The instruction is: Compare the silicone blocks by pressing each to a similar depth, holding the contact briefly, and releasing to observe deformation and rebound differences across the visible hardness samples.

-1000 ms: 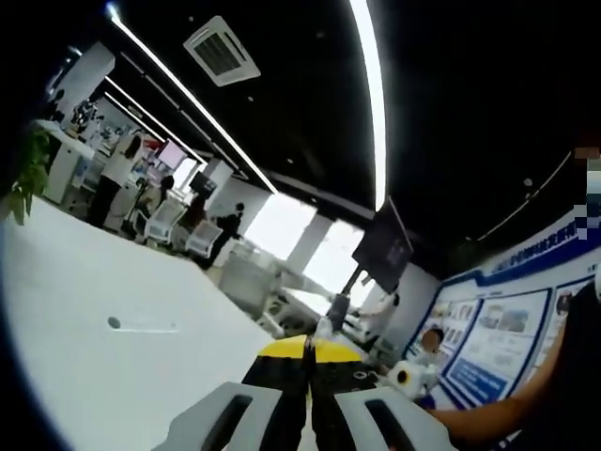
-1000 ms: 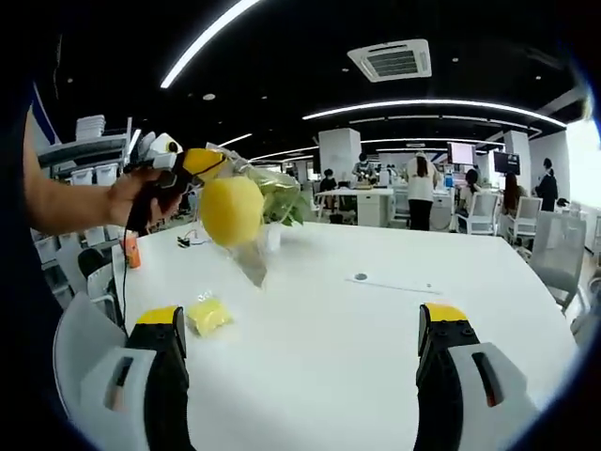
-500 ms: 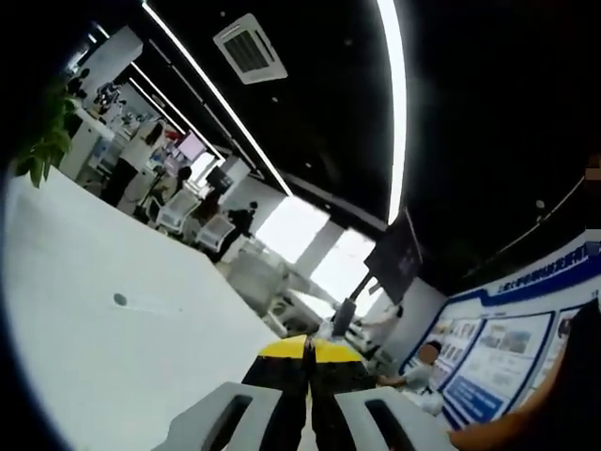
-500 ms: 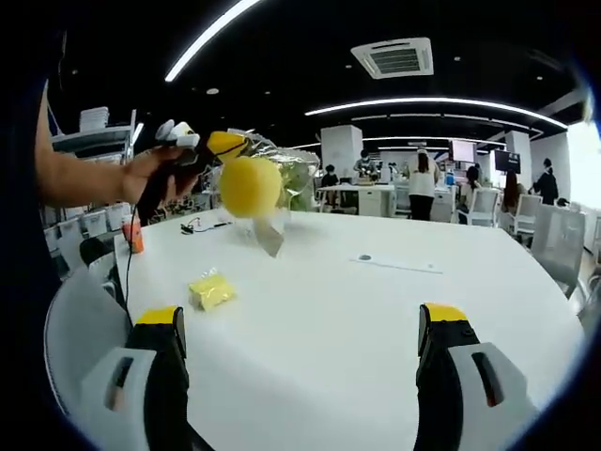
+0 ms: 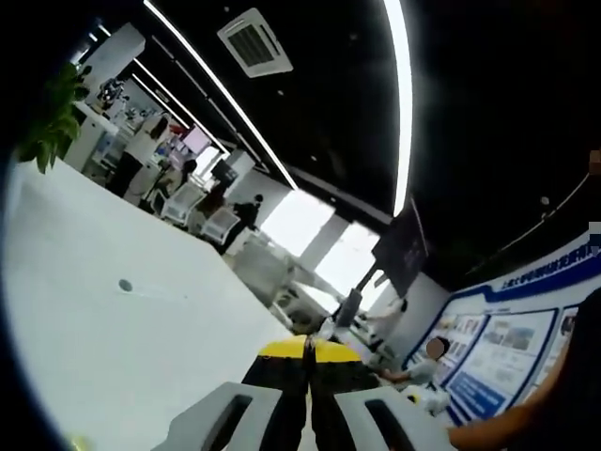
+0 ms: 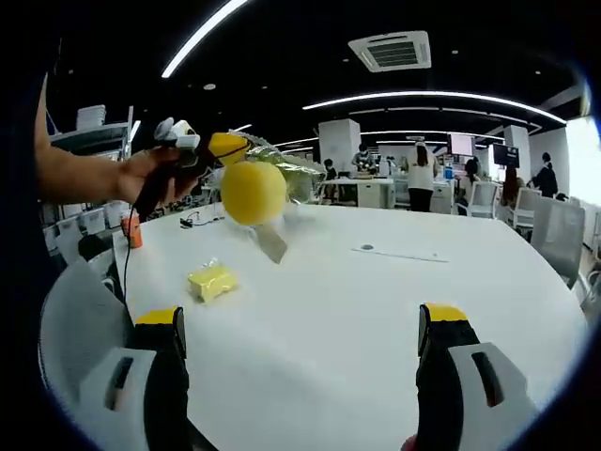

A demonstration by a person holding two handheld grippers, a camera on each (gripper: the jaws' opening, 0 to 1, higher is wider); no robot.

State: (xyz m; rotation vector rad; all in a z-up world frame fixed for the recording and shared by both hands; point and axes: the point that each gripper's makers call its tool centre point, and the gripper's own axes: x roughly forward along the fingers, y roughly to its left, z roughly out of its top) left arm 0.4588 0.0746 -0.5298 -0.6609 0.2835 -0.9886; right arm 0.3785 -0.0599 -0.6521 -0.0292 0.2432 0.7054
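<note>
In the right gripper view a person's hand holds my left gripper (image 6: 223,147) above the white table (image 6: 376,319), at the upper left. Its yellow-tipped jaws are shut on the top of a clear plastic bag, in which a round yellow silicone block (image 6: 252,193) hangs. A second, smaller yellow block (image 6: 212,280), wrapped in plastic, lies on the table below it. My right gripper (image 6: 305,324) stands open near the table's front edge, with nothing between its jaws. In the left gripper view my left gripper (image 5: 306,349) has its jaws pressed together and points up across the table (image 5: 113,348).
A small orange object (image 6: 135,230) and a thin cable lie at the table's far left. A round mark with a clear strip (image 6: 390,252) sits near the middle. Desks, chairs and several people fill the office behind. A potted plant (image 5: 52,127) stands at one table end.
The left gripper has carried the hanging bag and block a little up and to the right. The left gripper view has tilted. The right gripper has stayed open.
</note>
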